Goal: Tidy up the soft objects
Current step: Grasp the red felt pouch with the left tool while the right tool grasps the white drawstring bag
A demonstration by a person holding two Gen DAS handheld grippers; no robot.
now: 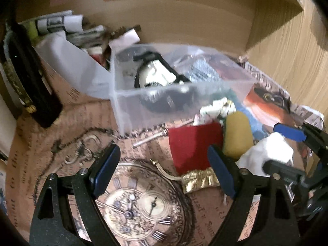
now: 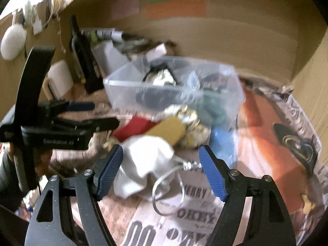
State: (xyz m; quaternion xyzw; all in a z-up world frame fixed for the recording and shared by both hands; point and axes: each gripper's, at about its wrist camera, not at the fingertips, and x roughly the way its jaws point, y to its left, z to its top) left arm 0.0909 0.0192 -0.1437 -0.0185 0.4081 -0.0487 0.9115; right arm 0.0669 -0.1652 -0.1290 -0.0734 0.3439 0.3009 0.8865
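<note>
A red velvet pouch [image 1: 194, 145] with a gold top [image 1: 199, 180] lies on the printed paper, just ahead of my open left gripper [image 1: 164, 170]. A mustard-yellow soft piece [image 1: 238, 133] lies right of it. A white cloth pouch [image 2: 145, 164] with a silver drawstring loop [image 2: 168, 192] lies between the open fingers of my right gripper [image 2: 162, 170], not clamped. The white pouch also shows in the left wrist view [image 1: 268, 153], with the right gripper [image 1: 287, 151] around it. A crumpled white-and-gold item [image 2: 190, 121] lies by the bin.
A clear plastic bin [image 1: 164, 102] with dark and white items stands behind the pouches. A black box [image 1: 26, 82] leans at the left. Papers and a bag [image 1: 67, 41] pile at the back. Wooden walls [image 1: 287, 51] close the back and right. The left gripper [image 2: 86, 114] shows in the right wrist view.
</note>
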